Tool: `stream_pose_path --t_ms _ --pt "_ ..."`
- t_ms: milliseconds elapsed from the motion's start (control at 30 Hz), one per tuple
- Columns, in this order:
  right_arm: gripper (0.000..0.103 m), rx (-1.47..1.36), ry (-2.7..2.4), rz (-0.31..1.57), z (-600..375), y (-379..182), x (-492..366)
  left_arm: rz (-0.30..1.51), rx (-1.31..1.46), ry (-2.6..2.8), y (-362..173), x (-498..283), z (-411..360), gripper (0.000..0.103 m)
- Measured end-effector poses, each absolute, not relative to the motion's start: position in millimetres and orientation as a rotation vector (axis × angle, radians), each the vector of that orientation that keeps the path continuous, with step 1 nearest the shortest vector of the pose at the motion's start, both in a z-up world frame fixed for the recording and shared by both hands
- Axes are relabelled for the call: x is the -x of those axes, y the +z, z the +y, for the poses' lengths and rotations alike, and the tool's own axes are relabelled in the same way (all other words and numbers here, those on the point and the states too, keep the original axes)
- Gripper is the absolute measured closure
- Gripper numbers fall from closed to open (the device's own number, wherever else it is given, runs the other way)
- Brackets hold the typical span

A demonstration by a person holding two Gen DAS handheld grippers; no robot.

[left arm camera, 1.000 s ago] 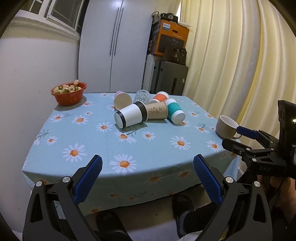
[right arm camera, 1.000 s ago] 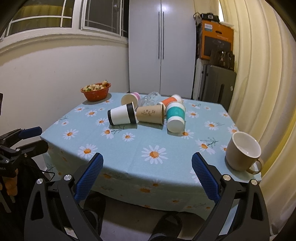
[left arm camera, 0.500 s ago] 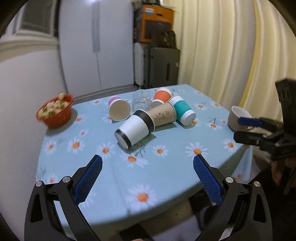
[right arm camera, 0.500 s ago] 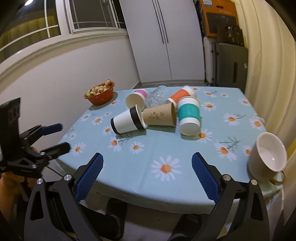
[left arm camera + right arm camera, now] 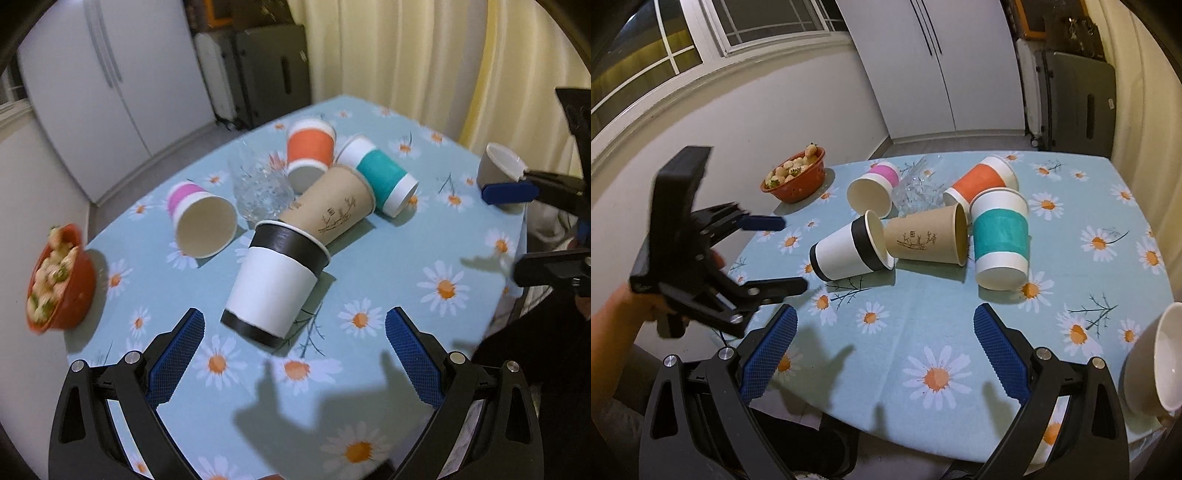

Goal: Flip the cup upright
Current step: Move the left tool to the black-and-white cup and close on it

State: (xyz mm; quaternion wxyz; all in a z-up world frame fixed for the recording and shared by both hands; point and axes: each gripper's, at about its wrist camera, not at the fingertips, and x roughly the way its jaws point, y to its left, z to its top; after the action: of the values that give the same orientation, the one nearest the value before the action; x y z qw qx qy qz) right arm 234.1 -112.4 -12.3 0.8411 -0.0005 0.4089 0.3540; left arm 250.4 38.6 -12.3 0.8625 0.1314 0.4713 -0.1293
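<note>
We see the white cup with black bands (image 5: pixel 275 282) lying on its side on the bench (image 5: pixel 388 369), just ahead of our left gripper (image 5: pixel 293 349) and a little left of its midline, its closed base toward that gripper. Its mouth is partly hidden behind the brown paper cup (image 5: pixel 332 212), which lies against it and seems to poke into the rim; we cannot tell how deep. The brown cup carries a printed branch sketch with small writing too fine to read.

Beyond it lie a teal-banded cup (image 5: pixel 384 177), an orange-banded cup (image 5: pixel 308 147), a pink-banded cup (image 5: pixel 201 218) with its mouth toward us, and a clear glass (image 5: pixel 260 184), blurred and hard to outline. Far left of the left gripper sits a red bowl of food (image 5: pixel 59 280), cut by motion blur.

Our left gripper hovers with jaws spread wide, holding nothing. Our right gripper (image 5: pixel 884 347) is likewise spread and empty, nearer the bench edge; a beige mug (image 5: pixel 1156 369) at its right is cropped by the frame.
</note>
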Motion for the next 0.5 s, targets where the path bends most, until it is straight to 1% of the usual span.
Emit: stream_pose_path --t_ms 200,233,267,333,500 --pt "0.008 -0.041 0.772 0.933 -114 -27 -252 1.092 -0.333 -0.321 -34 -286 41 0.007" --pt "0.008 -0.047 0.775 0.943 -114 -28 -254 1.108 -0.341 -0.324 -38 -292 42 0.009" --pt "0.008 -0.054 0.779 0.953 -115 -30 -256 1.120 -0.349 -0.326 -41 -297 42 0.016" --pt "0.008 -0.053 0.786 0.960 -115 -32 -259 1.142 -0.376 -0.325 -49 -306 43 0.023" --pt "0.008 -0.071 0.797 0.970 -119 -32 -262 1.166 -0.436 -0.331 -58 -317 38 0.023"
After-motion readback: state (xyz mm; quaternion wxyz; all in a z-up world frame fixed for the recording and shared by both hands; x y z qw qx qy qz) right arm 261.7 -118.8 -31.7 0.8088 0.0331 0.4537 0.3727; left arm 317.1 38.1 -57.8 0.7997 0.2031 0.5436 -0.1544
